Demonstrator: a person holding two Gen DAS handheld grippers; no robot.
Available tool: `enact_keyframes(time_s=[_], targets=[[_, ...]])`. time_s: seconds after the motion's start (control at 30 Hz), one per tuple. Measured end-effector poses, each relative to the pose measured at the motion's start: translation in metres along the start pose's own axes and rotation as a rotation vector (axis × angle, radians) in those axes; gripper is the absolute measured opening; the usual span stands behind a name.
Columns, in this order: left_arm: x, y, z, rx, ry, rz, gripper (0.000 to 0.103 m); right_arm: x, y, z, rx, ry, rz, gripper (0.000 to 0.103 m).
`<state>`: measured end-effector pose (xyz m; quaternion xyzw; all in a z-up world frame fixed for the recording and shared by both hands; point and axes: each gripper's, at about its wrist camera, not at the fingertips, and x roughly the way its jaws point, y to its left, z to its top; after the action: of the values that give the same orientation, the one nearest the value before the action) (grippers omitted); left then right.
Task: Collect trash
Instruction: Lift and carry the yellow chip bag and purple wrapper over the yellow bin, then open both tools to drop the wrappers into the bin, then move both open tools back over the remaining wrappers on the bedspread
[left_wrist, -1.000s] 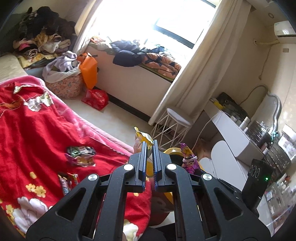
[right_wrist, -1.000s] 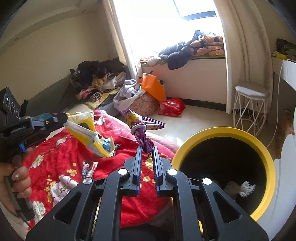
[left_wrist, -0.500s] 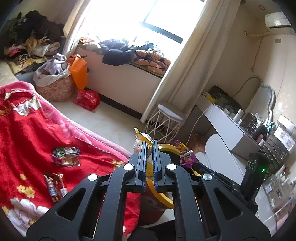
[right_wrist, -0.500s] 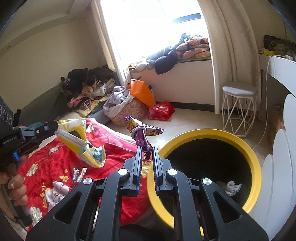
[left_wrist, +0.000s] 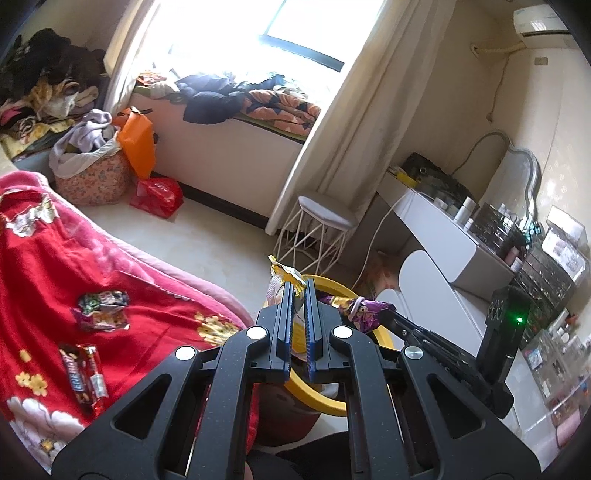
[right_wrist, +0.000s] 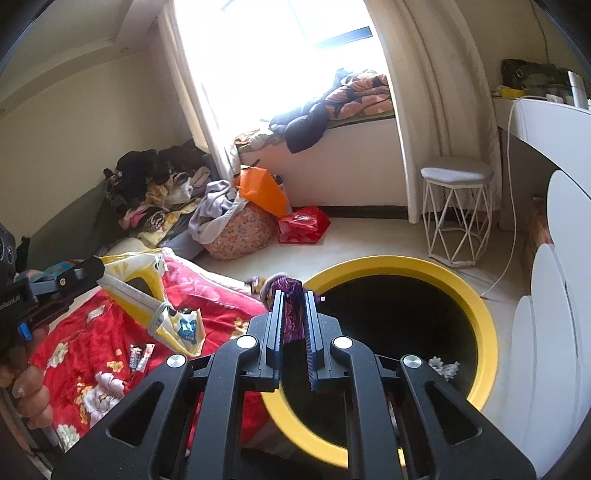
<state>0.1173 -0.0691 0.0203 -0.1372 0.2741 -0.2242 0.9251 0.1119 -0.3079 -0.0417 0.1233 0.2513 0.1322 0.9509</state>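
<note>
Left wrist view: the left tool (left_wrist: 300, 291) is clamped on a yellow wrapper (left_wrist: 286, 275), whose crumpled end sticks out past its tips; just beyond and below lies the yellow bin (left_wrist: 325, 400); to the tool's right the right tool (left_wrist: 388, 316) grips a purple wrapper (left_wrist: 360, 306); candy wrappers (left_wrist: 101, 306) lie on the red blanket (left_wrist: 44, 266) to the left.

Right wrist view: the right tool (right_wrist: 294, 314) is clamped on the purple wrapper (right_wrist: 291, 306), at the near-left rim of the yellow bin (right_wrist: 484, 325); the yellow wrapper (right_wrist: 147, 299) hangs from the left tool (right_wrist: 94, 271) far left, over the red blanket (right_wrist: 85, 328).
</note>
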Motion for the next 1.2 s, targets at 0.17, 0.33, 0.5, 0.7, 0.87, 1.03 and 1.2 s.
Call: enact_keyframes(time_s=[0.17, 0.33, 0.5, 0.7, 0.87, 1.03, 1.2], targets=[[0.018, -0.010, -0.006, 0.012, 0.034, -0.012, 0.003, 0.006, -0.016, -0.006, 0.036, 0.015, -0.035, 0.004], [0.044, -0.021, -0.014, 0.028, 0.075, -0.029, 0.003, 0.011, -0.036, -0.014, 0.082, 0.035, -0.067, 0.004], [0.071, -0.033, -0.023, 0.059, 0.118, -0.028, 0.003, 0.013, -0.055, -0.018, 0.121, 0.049, -0.096, 0.004], [0.095, -0.038, -0.032, 0.081, 0.166, -0.015, 0.004, 0.014, -0.074, -0.023, 0.166, 0.054, -0.128, 0.004], [0.107, -0.037, -0.037, 0.081, 0.196, -0.009, 0.016, 0.016, -0.083, -0.025, 0.193, 0.059, -0.136, 0.013], [0.105, -0.036, -0.037, 0.078, 0.194, -0.021, 0.058, 0.014, -0.085, -0.027, 0.206, 0.053, -0.148, 0.044], [0.091, -0.033, -0.035, 0.067, 0.162, 0.001, 0.087, 0.011, -0.083, -0.024, 0.203, 0.040, -0.161, 0.057]])
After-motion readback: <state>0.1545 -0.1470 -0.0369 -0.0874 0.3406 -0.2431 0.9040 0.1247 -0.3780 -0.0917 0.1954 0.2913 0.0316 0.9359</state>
